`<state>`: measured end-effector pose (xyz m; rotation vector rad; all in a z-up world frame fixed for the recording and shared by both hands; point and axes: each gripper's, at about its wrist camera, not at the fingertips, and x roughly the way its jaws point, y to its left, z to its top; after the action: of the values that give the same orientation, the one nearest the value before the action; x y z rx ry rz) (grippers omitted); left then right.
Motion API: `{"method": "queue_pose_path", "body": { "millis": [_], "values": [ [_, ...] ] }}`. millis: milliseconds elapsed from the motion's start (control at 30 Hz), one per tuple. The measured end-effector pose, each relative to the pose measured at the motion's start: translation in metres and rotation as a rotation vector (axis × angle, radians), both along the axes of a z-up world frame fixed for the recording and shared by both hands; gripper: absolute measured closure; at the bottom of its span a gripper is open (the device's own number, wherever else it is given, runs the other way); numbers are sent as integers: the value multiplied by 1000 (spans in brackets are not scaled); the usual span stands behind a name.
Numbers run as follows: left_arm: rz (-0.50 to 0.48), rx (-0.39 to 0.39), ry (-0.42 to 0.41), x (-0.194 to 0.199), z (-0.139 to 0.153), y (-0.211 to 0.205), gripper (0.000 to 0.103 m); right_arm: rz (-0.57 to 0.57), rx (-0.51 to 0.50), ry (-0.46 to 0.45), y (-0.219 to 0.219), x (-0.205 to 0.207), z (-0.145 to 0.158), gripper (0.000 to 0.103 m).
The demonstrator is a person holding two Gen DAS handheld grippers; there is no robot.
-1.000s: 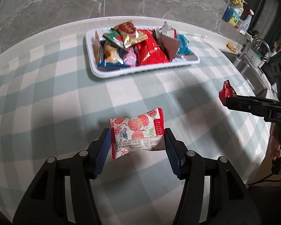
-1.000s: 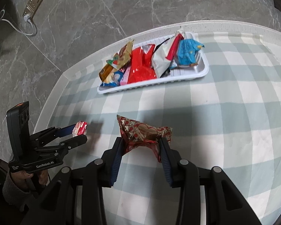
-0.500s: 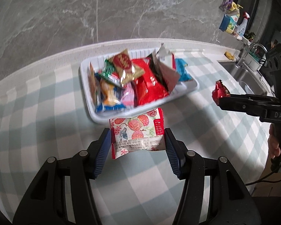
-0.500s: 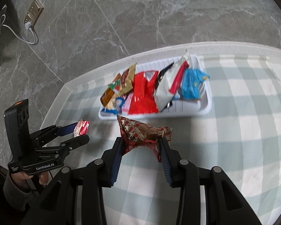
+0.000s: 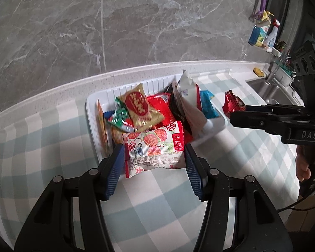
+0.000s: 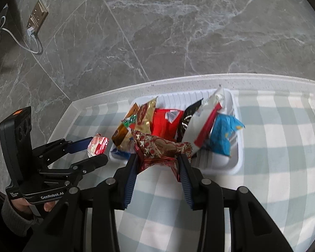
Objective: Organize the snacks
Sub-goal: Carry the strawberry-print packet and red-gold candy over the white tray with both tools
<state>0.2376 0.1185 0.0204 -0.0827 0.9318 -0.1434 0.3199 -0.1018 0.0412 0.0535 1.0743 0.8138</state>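
A white tray (image 5: pixel 217 124) holds several snack packets on the checked tablecloth; it also shows in the right wrist view (image 6: pixel 234 163). My left gripper (image 5: pixel 154 158) is shut on a white packet with red fruit print (image 5: pixel 155 148), held above the tray's near edge. It shows from the side in the right wrist view (image 6: pixel 94 151). My right gripper (image 6: pixel 157 164) is shut on a red and gold foil packet (image 6: pixel 160 149), also above the tray's near edge. In the left wrist view that gripper (image 5: pixel 234 113) is right of the tray with the foil packet (image 5: pixel 231 104) at its tip.
The tray holds a gold and red packet (image 5: pixel 139 107), a red bag (image 6: pixel 164 124), a white and red bag (image 6: pixel 203 126) and a blue packet (image 6: pixel 223 134). A sink (image 5: pixel 277 92) lies at the right. The marble wall rises behind the counter edge (image 6: pixel 178 82).
Both grippers have moved forward with their packets, from over the open tablecloth to just above the tray's near edge. Both stay shut on their packets.
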Motion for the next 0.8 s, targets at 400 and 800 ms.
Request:
{"method": "queue_pose_path", "body": {
  "millis": [400,800],
  "values": [
    [23,-1,-11,39,2,7,49,19,-10,-22,20,32,-5,62],
    [41,-13,-3,77,-3,14,49,27,-24,-22,35,62,-19,62]
  ]
}}
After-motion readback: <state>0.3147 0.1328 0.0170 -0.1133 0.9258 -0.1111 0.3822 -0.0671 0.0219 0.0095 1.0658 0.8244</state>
